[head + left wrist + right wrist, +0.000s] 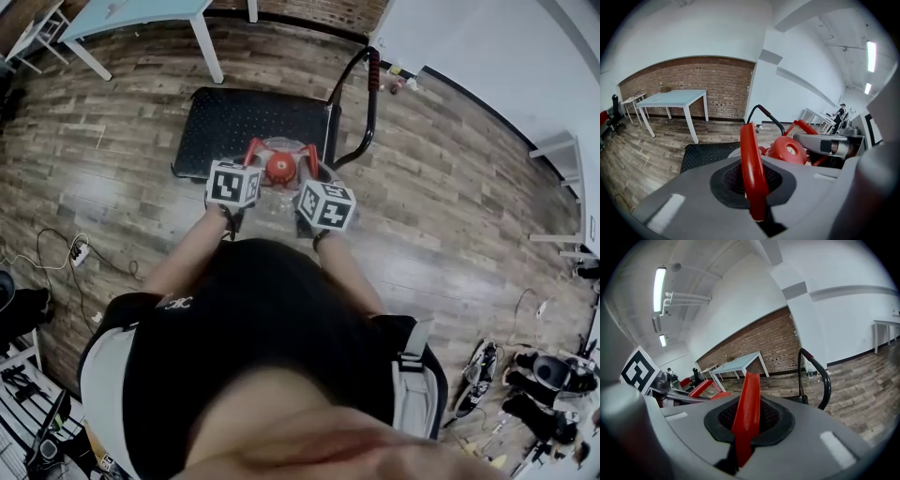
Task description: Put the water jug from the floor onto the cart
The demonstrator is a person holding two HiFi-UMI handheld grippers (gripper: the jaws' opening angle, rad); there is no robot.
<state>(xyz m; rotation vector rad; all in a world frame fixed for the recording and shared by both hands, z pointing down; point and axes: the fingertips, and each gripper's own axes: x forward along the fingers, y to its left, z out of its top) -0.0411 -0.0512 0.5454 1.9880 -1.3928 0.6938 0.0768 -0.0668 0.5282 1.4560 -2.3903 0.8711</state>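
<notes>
The clear water jug with its red cap point(279, 167) sits between my two grippers, over the near edge of the black cart deck point(234, 117). My left gripper point(246, 161) is shut on the jug's left red handle point(752, 173). My right gripper point(309, 169) is shut on the jug's right red handle point(746, 411). In the left gripper view the red cap point(787, 149) shows just past the jaws, with the cart deck point(703, 153) beyond. The cart's black push bar point(369, 98) rises at the deck's right end. The jug's body is mostly hidden by the marker cubes.
A light-blue table point(141, 14) stands beyond the cart. A cable and power strip point(70, 251) lie on the wooden floor at left. Shoes and gear point(539, 380) crowd the lower right. Small objects point(398, 82) lie by the white wall. White furniture point(562, 150) stands at right.
</notes>
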